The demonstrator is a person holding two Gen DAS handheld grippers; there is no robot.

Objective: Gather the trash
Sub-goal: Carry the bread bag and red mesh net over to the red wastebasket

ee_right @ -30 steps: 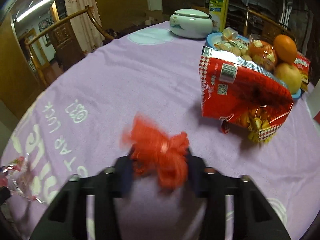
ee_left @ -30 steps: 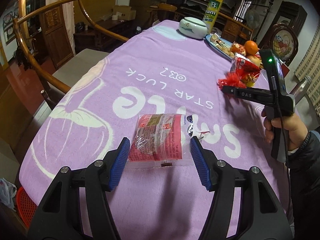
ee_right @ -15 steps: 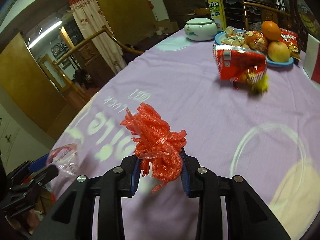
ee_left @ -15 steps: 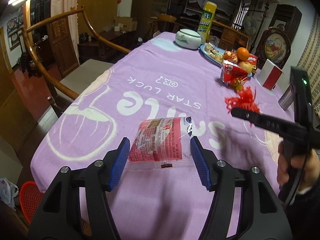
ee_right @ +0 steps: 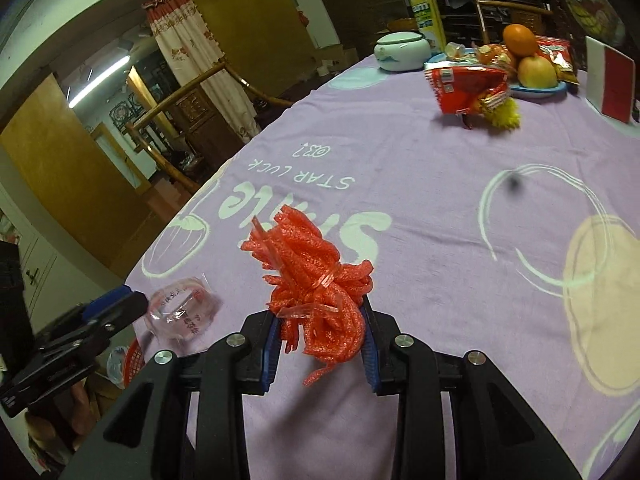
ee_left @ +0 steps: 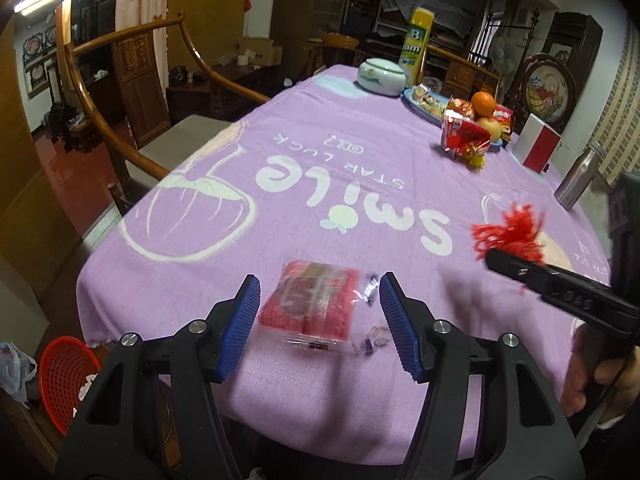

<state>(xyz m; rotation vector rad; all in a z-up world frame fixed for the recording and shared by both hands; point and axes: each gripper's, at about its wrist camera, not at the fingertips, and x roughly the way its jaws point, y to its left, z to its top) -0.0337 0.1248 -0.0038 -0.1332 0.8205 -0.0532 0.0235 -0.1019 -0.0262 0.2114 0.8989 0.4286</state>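
My left claw point(ee_left: 316, 320) is spread wide, and the crumpled clear-and-red plastic snack wrapper point(ee_left: 310, 310) sits in the gap between its blue ribbed pads point(ee_left: 238, 328). I can't tell for sure if either pad touches it; it looks blurred and possibly hanging free off the bench, near the corner of the purple printed tablecloth point(ee_left: 320, 140). From that corner, the red plastic mesh wastebasket point(ee_left: 66, 380) is down on the floor to the left and below, so the left claw is the nearer one to it. The wrapper's long side runs roughly across the gap, pad to pad, so closing should catch it by its ends. My right claw point(ee_right: 320, 344) is clamped tight on a bundle of red foam net strips point(ee_right: 316, 280) tied with a clear band, raised above the cloth, further in from that corner and to the right. In the right wrist view the basket's rim point(ee_right: 134, 360) peeks out past the bench corner, beyond the left claw, so the right must cross over to reach it. I judge both pieces go to the basket, left first. The red snack bag point(ee_left: 464, 136) is far up the bench from the corner, untouched.
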